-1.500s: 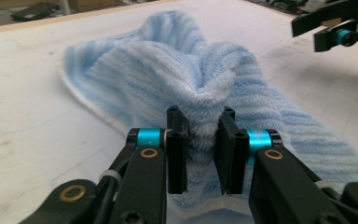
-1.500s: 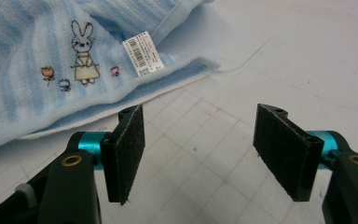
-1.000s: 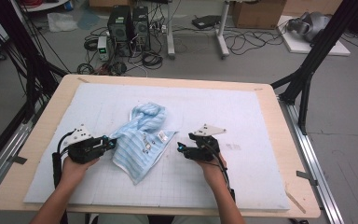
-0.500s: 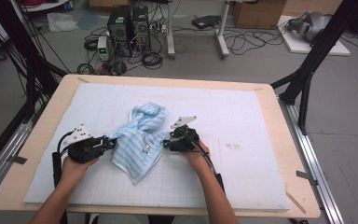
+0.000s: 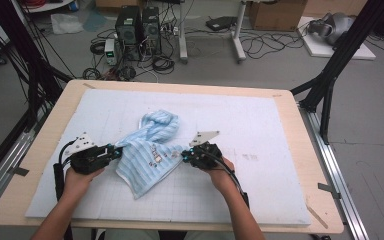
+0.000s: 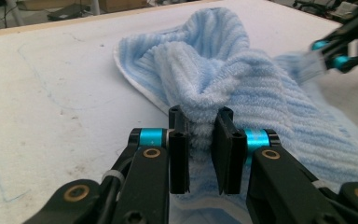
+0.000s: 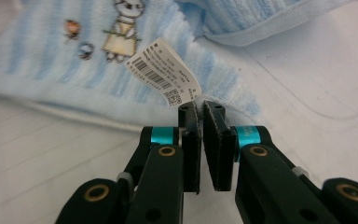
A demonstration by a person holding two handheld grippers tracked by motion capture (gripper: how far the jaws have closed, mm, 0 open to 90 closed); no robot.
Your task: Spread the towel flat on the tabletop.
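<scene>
Fingers of both grippers, left [image 6: 200,140] and right [image 7: 201,126], pinch towel [image 5: 147,152] edges.

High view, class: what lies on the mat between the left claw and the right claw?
The blue striped towel spans the stretch between the left claw and the right claw, each shut on one of its edges. The high view shows this.

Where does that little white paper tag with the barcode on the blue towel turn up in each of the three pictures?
High view: the barcode tag is a tiny white speck on the towel, mid-table, left of the right hand-held gripper.
Left gripper view: I cannot make it out there.
Right gripper view: centre, just above the jaws.
Shared landmark: the striped blue towel, seen in all three.
</scene>
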